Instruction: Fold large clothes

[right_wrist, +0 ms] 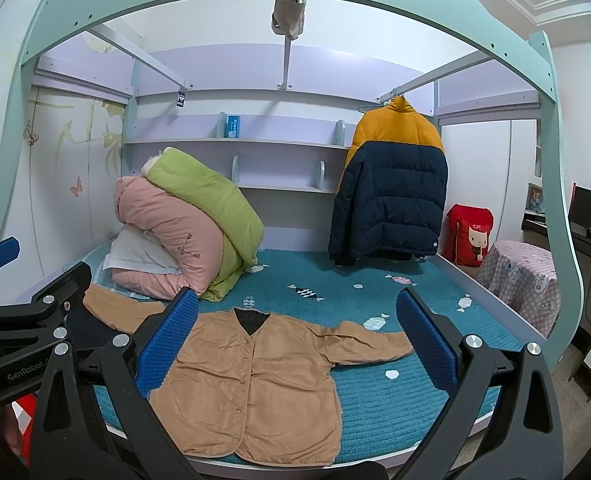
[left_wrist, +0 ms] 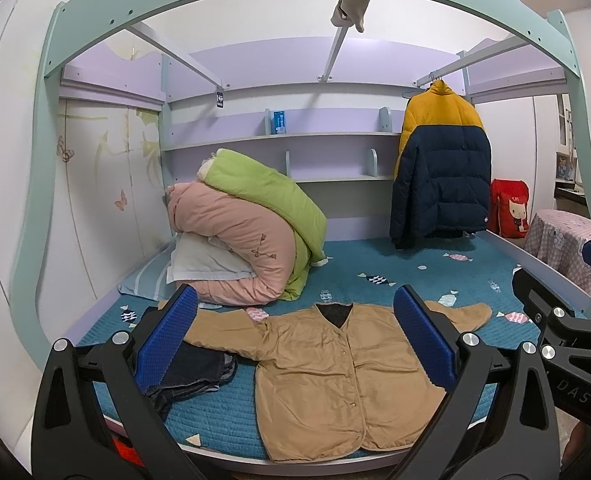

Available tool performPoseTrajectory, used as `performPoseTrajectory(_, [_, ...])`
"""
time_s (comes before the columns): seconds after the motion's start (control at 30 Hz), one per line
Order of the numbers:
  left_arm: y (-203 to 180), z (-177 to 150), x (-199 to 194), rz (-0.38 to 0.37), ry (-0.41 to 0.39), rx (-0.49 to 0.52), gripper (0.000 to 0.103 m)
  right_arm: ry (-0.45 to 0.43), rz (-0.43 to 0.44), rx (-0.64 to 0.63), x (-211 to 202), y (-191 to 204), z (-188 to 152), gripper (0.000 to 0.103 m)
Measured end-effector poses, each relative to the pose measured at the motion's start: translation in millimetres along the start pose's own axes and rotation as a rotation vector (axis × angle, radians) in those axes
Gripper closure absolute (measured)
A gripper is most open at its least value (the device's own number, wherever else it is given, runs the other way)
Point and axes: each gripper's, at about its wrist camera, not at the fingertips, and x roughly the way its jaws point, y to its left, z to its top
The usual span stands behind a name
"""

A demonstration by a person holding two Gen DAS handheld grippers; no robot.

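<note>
The tan jacket (left_wrist: 327, 376) lies flat and buttoned on the front part of the teal bedspread (right_wrist: 379, 292), ahead of and below both grippers, neither touching it. Its long axis runs front to back, collar toward the rolled quilts (left_wrist: 247, 232) and hem at the bed's near edge, sleeves spread sideways. The left gripper (left_wrist: 295, 340) and right gripper (right_wrist: 297, 340) both hang with fingers apart; judging by framing, the left sits more squarely over the body, the right nearer the right sleeve.

Both wrist views face bed (left_wrist: 375, 264) from foot — side by side; shared jacket (left_wrist: 335, 376)
</note>
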Motion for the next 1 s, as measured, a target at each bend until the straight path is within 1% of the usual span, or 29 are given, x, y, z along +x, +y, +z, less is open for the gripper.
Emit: performPoseTrajectory(1.0, [2.7,1.9,-4.0,0.000,-0.005,-0.005,0.005,0.000,0.002,0.000,0.4,5.4,0.0,0.007])
